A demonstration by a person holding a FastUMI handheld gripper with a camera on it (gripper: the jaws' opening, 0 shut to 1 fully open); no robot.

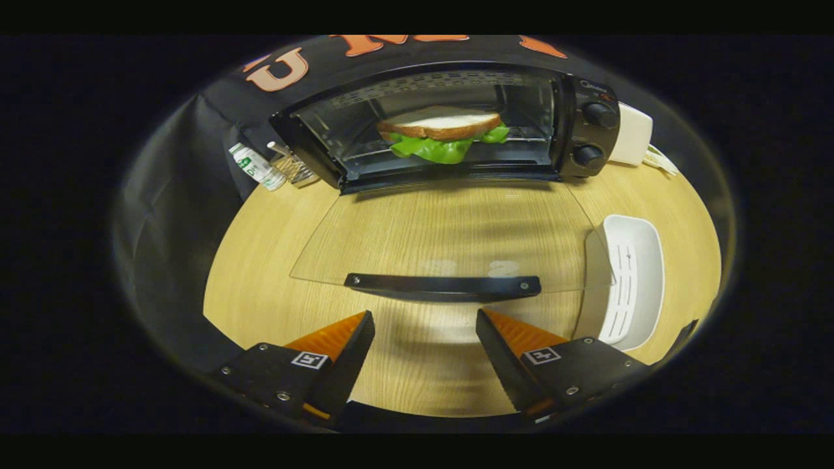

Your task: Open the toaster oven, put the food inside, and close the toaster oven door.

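A black toaster oven (586, 130) stands at the back of the wooden table. Its glass door (449, 228) lies folded down flat toward me, with the black door handle (443, 285) at its near edge. Inside the oven, on the rack, rests a sandwich (443, 130) of white bread with green lettuce hanging out. My gripper (425, 319) hovers just short of the handle, open, with nothing between its fingers. The handle lies just ahead of the fingertips.
A white ribbed tray (632, 280) lies on the table to the right of the door. A small labelled bottle (255, 166) and a wire object (293, 168) sit left of the oven. A white block (633, 133) stands behind the oven's right side.
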